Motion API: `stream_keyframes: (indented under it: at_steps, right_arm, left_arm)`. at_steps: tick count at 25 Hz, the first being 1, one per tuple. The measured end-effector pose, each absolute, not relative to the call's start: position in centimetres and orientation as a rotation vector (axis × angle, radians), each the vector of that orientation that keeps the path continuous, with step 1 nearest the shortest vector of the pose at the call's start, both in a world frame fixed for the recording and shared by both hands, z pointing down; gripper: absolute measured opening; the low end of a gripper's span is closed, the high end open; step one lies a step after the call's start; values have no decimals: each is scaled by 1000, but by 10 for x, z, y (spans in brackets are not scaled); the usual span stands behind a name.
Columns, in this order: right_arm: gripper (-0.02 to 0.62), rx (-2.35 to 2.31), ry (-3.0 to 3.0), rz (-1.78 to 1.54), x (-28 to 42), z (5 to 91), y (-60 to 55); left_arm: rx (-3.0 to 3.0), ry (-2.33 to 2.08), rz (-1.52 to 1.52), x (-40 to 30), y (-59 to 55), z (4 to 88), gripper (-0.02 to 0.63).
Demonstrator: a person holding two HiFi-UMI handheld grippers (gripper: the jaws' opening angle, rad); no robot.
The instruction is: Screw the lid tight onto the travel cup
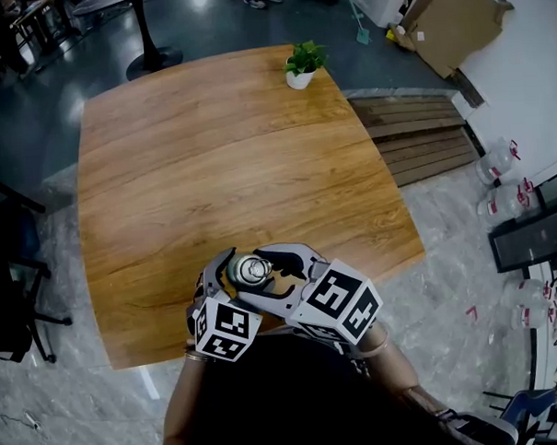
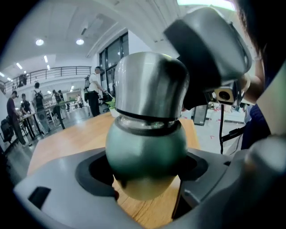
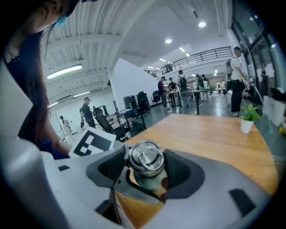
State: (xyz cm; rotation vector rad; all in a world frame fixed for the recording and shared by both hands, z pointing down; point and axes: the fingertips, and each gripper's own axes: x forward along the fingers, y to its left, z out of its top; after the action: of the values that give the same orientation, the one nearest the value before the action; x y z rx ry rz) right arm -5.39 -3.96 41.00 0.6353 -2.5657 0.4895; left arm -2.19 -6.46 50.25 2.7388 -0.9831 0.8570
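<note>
The travel cup (image 2: 145,154) has a rounded green body and a shiny steel lid (image 2: 151,85) on top. My left gripper (image 2: 147,172) is shut on the cup's body and holds it above the wooden table (image 1: 230,164). My right gripper (image 3: 147,167) is shut on the lid (image 3: 145,157), whose top with a ring handle shows between its jaws. In the head view both grippers meet at the table's near edge, with the lid (image 1: 252,269) between the left gripper (image 1: 228,282) and the right gripper (image 1: 283,279).
A small potted plant (image 1: 302,65) in a white pot stands at the table's far edge. Several people stand and walk in the hall behind the table. Cardboard (image 1: 449,20) and water jugs (image 1: 497,161) lie on the floor to the right.
</note>
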Motion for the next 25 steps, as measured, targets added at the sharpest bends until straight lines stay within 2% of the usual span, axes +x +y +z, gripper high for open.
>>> stream_keyframes:
  at_steps: [6, 17, 25]
  right_arm:
    - [268, 582, -2626, 473, -52, 402, -39]
    - [244, 862, -2565, 445, -56, 401, -53]
    - [250, 632, -2645, 439, -56, 397, -41]
  left_arm:
    - [2754, -852, 687, -18, -58, 492, 394]
    - [2643, -1097, 944, -33, -75, 501, 394]
    - [2774, -796, 725, -18, -61, 486, 394]
